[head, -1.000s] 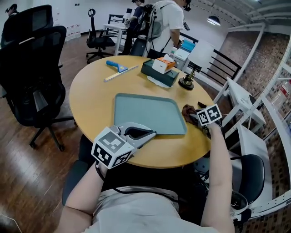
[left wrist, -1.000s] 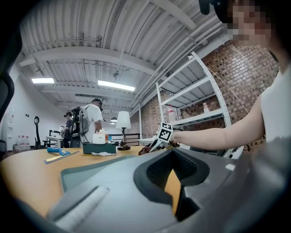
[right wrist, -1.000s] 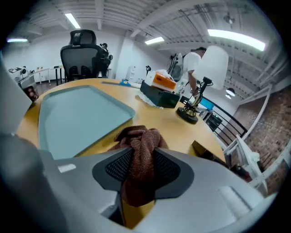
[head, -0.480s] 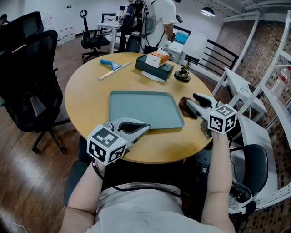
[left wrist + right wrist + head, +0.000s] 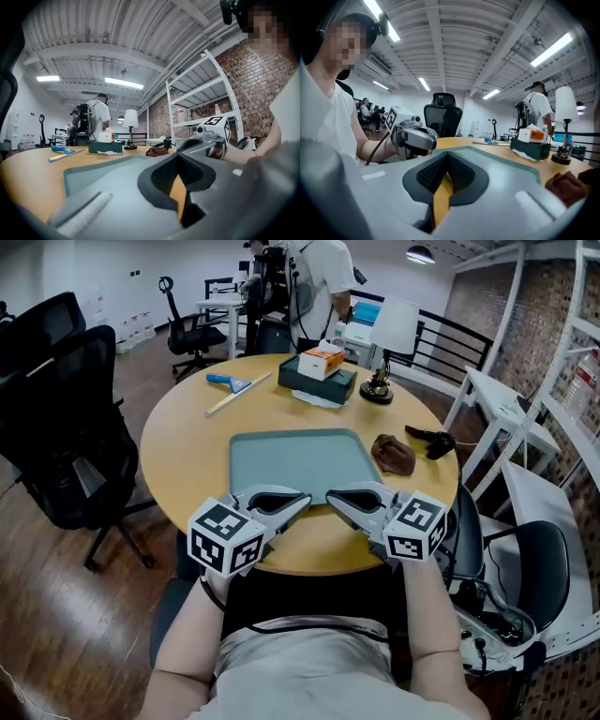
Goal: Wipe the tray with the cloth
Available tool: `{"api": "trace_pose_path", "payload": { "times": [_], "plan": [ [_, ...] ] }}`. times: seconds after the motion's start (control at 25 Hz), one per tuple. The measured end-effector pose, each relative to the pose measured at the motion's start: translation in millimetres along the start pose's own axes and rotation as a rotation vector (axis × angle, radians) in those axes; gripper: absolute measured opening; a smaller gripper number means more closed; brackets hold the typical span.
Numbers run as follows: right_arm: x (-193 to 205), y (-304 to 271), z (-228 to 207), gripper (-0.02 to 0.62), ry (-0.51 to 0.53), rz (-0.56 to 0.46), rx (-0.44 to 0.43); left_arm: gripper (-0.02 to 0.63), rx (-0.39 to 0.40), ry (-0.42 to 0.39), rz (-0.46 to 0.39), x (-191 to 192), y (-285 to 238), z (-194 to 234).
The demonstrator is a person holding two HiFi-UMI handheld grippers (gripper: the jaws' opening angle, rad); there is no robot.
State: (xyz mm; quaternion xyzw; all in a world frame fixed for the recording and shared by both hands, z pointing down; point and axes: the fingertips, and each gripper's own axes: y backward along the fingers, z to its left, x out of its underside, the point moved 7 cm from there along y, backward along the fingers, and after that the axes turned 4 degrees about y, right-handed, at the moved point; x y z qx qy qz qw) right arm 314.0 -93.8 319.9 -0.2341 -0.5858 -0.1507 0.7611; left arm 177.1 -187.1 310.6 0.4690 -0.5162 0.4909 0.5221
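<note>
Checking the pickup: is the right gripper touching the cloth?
Apart. Head view: table shows between the right gripper and the cloth beside the tray.

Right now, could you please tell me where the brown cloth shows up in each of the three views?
Head view: the cloth lies on the table, just right of the tray.
Left gripper view: the cloth is near the centre, past the tray's far edge.
Right gripper view: the cloth is at the lower right.
Shared landmark: the table lamp, standing beyond the cloth in all three.

No readable text, orange box [image 5: 321,361] print apparently too blurred
</note>
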Motion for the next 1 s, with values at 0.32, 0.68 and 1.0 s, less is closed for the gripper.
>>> {"api": "trace_pose_path", "payload": {
  "times": [0.32,0.68,1.0],
  "plan": [
    [4.7,2.8,-4.3,0.000,-0.042,-0.035,-0.001,0.002,0.002,0.008,0.016,0.4,-1.7,2.3],
    [5.9,4.8,-8.3,0.000,-0.093,-0.060,-0.009,0.002,0.002,0.009,0.016,-0.1,-1.2,2.4],
    [8.0,4.6,-6.6,0.000,-0.095,-0.062,-0.015,0.002,0.005,0.013,0.017,3.1,-1.5,2.6]
  ]
}}
